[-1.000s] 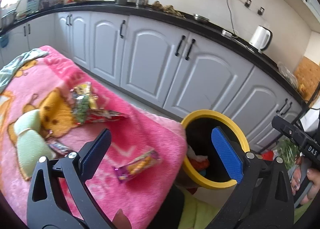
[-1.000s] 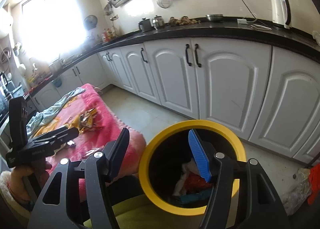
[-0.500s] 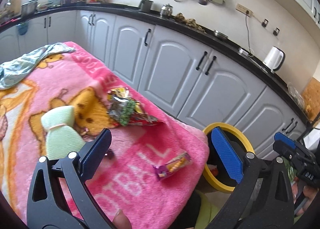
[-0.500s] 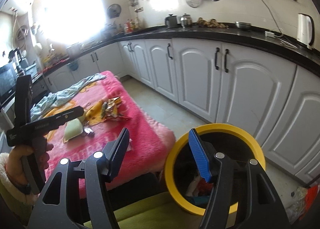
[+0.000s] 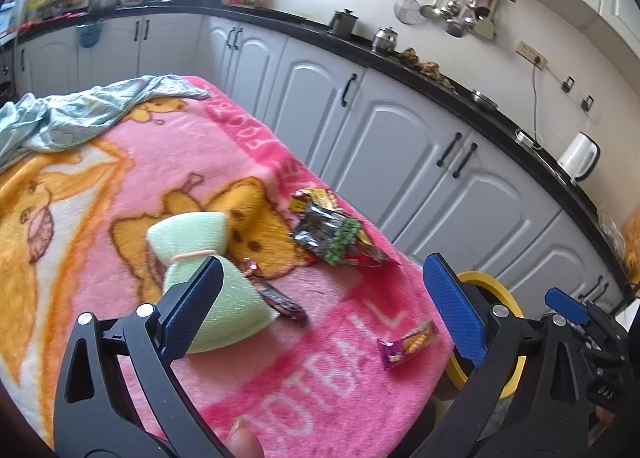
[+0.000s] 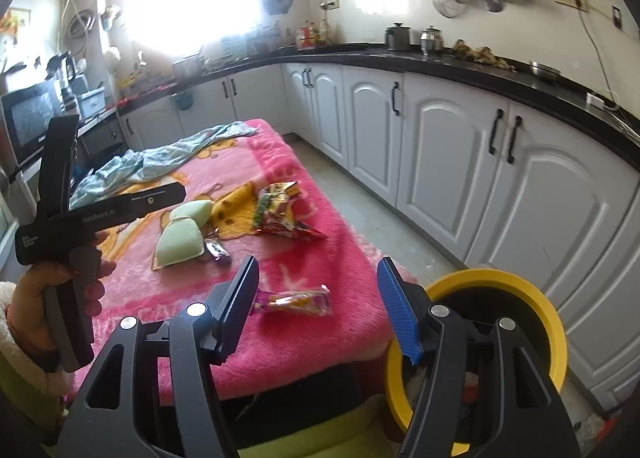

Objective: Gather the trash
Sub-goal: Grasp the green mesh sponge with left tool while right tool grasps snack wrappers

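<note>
Both claws, left gripper (image 5: 320, 308) and right gripper (image 6: 318, 308), apart and empty; bin (image 6: 520, 286) beside blanket (image 6: 320, 242) holds some rubbish; wrapper (image 6: 296, 300), foil packets (image 6: 280, 210), dark bar (image 5: 282, 302) still uncollected.

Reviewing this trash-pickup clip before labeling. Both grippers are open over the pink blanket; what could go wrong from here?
1. The purple wrapper lies flat on the fuzzy pink blanket; closing pads may pinch fabric with it.
2. The dark candy wrapper touches the green bow, which may not be trash; the left gripper could grab both.
3. The yellow-rimmed bin sits below the table edge, so a loose foil packet might miss it.
</note>
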The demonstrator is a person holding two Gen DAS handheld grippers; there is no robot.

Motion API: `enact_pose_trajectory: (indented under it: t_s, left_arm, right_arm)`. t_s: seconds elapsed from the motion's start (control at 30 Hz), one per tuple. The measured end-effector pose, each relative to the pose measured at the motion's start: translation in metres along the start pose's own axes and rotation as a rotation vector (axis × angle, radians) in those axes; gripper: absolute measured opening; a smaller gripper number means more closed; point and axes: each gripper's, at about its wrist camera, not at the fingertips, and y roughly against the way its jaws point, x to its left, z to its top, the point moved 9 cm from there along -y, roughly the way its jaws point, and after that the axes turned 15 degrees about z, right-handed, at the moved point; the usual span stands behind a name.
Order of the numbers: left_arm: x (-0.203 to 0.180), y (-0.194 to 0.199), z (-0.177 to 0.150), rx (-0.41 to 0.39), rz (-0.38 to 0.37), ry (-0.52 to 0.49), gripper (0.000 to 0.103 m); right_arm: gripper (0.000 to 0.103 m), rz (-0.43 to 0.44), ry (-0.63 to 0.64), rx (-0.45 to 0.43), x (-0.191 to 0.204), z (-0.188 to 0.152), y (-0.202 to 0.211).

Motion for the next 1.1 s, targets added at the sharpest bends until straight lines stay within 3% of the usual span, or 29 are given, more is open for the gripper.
enact_pose_trajectory:
  t_s: [0.57, 1.0, 1.1]
  left_arm:
    - [0.068, -0.012, 0.003, 0.013, 0.107, 0.086, 0.092]
    - [0.084, -0.058, -0.026, 0.141, 0.118, 0.178, 0.092]
    - [0.086, -0.070, -0.029, 0.170, 0.122, 0.209, 0.092]
  right_arm:
    - [0.059, 0.077, 0.116, 0.068, 0.045, 0.017, -0.074]
    - [0.058, -0.018, 0.127, 0.236, -0.011, 0.012, -0.164]
    - [0.052, -0.024, 0.121, 0.272, -0.019, 0.009, -0.182]
